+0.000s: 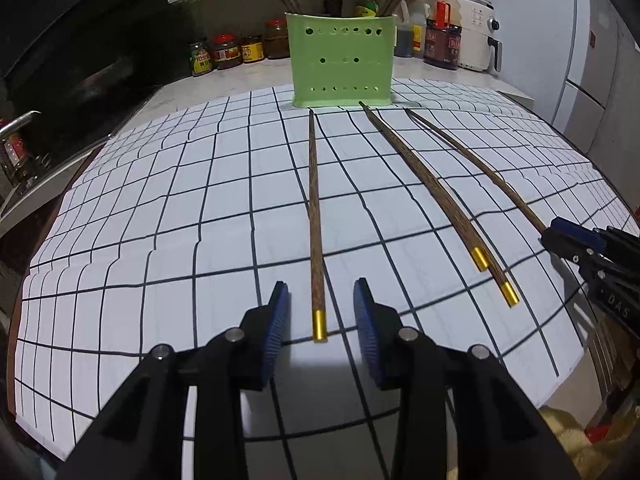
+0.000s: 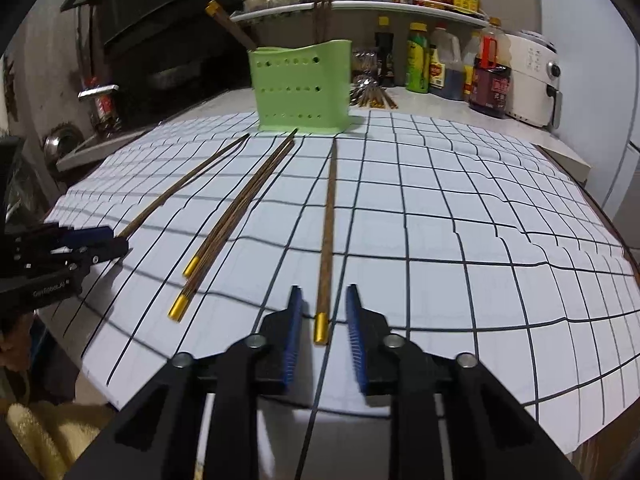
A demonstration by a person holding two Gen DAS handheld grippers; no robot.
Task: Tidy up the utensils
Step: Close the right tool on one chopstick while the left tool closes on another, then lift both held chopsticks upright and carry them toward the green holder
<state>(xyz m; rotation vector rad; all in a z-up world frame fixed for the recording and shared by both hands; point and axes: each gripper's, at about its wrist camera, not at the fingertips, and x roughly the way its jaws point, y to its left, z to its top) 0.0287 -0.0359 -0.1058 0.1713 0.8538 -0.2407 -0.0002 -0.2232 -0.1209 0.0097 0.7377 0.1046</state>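
A green perforated utensil holder [image 1: 343, 61] stands at the far side of the checked mat and holds several gold-capped wooden chopsticks; it also shows in the right wrist view [image 2: 303, 88]. My left gripper [image 1: 321, 295] is open, its blue pads on either side of the gold-capped end of one chopstick [image 1: 314, 216] lying on the mat. Two more chopsticks [image 1: 436, 196] lie to the right. My right gripper [image 2: 323, 300] is open around the gold-capped end of another chopstick [image 2: 329, 224]. A pair of chopsticks [image 2: 236, 216] lies between the two grippers.
The white checked mat [image 1: 160, 220] covers the counter. Sauce bottles and jars [image 1: 236, 52] line the back, with a white appliance [image 2: 532, 80] at the right. A shelf [image 2: 360, 4] holds more bottles. A dark stove area [image 1: 60, 80] lies left. A yellow cloth [image 2: 48, 432] sits below the mat's edge.
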